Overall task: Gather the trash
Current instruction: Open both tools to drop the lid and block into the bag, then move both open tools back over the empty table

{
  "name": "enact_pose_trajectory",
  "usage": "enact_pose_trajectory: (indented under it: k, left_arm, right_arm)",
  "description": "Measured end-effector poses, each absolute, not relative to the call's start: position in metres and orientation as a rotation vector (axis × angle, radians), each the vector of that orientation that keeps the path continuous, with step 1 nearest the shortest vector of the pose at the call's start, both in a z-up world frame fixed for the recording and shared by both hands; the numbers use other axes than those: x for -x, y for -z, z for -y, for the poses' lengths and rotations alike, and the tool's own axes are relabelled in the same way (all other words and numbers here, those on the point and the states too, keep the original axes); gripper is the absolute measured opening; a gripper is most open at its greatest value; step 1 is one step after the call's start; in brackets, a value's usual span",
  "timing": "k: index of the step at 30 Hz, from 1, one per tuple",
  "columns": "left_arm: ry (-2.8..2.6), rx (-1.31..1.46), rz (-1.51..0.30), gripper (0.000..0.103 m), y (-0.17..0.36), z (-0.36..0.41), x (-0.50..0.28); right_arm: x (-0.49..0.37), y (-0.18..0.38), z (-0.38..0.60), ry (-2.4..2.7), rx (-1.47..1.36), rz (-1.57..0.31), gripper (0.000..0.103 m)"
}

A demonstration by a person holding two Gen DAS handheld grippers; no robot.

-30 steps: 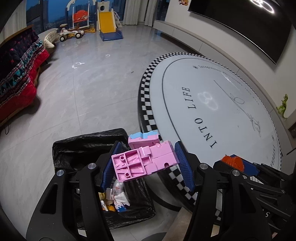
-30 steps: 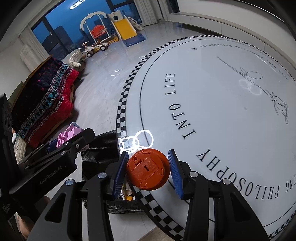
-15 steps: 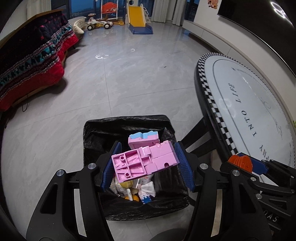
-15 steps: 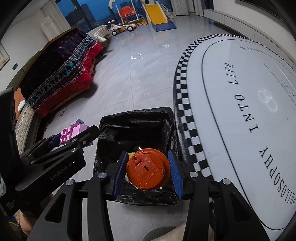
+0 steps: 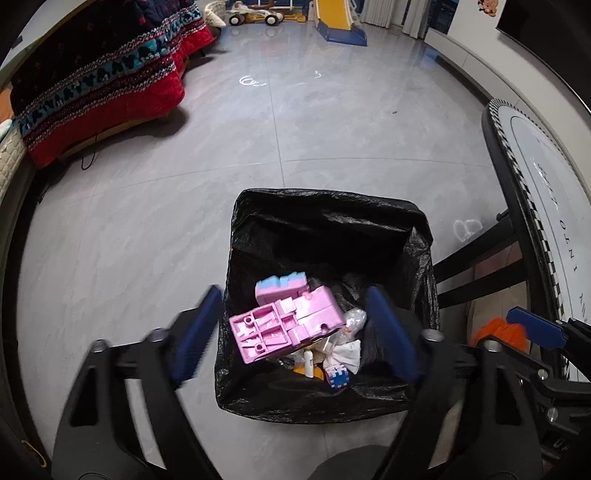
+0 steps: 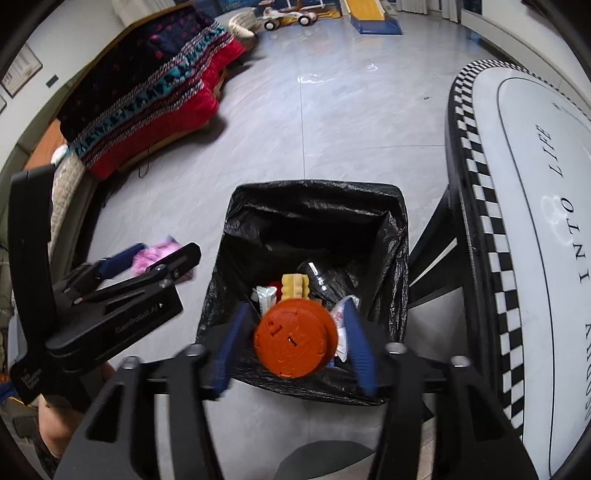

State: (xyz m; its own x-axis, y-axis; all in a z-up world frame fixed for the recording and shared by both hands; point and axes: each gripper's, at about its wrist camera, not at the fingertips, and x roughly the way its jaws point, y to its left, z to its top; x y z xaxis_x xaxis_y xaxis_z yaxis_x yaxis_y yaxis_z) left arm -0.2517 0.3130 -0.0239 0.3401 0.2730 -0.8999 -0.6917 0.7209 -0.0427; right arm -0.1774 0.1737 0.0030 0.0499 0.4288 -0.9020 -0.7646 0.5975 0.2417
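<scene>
Even indoor light — blurred claws (fisheye-warped edges).

Grey glossy tiled floor (image 5: 332,122) with lamp reflections; blanket-draped sofa (image 5: 96,74) at left, round white table (image 6: 535,221) with chequered rim at right, children's slide (image 5: 338,18) and toy car (image 5: 255,14) beyond.

The left hand-held gripper (image 5: 295,328) hangs over the bin (image 5: 328,221), its blue fingers (image 5: 195,332) spread wide and blurred. Between them, touching neither, a pink block (image 5: 284,325) sits over the bin's mouth — tilted, hollow underside up. Below it lie white wrappers (image 5: 347,350) and a small blue-and-white cube (image 5: 338,378). At the right edge, the right hand-held gripper (image 5: 517,332) shows an orange object (image 5: 496,330) — blurred.
</scene>
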Motion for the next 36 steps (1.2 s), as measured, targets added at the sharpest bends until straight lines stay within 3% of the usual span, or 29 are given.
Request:
enact_pose_trajectory:
  k: [16,36]
  left_arm:
    - [-0.692,0.496,-1.104,0.097,0.041,-0.315,0.251]
    - [-0.593,0.395,-1.048,0.097,-0.004,-0.264,0.196]
  right_arm:
    - [0.173,0.007,-0.167,-0.935,0.346,-1.213,0.069]
    - [0.136,-0.038,-0.116,-0.915,0.251,-1.134,0.069]
